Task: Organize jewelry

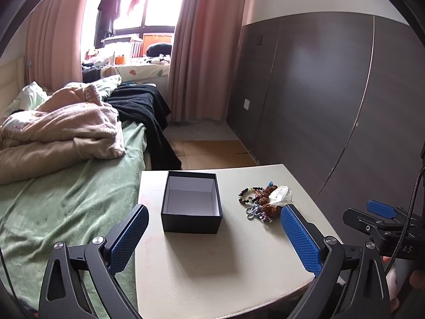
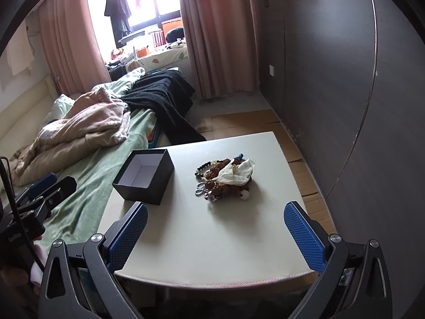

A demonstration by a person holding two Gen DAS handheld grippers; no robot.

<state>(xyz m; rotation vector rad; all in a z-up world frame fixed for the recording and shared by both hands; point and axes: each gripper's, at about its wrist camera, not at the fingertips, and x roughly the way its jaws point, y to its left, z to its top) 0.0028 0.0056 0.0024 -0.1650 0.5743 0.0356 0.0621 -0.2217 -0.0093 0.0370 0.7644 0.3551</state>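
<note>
Splayed blue-padded right claw point(image 2: 215, 236), square black box point(image 2: 144, 176), beaded jewelry heap point(image 2: 223, 180)

a home bedroom: an unmade bed point(image 1: 66, 186) with a green sheet and a rumpled pink blanket point(image 1: 61, 130) at nine o'clock, pink curtains point(image 1: 202, 53) around a bright window point(image 1: 148, 2) at twelve, dark wardrobe panels point(image 1: 332, 101) at two.

left tongs point(image 1: 213, 236) spread wide, right tongs point(image 2: 216, 235) likewise
</note>
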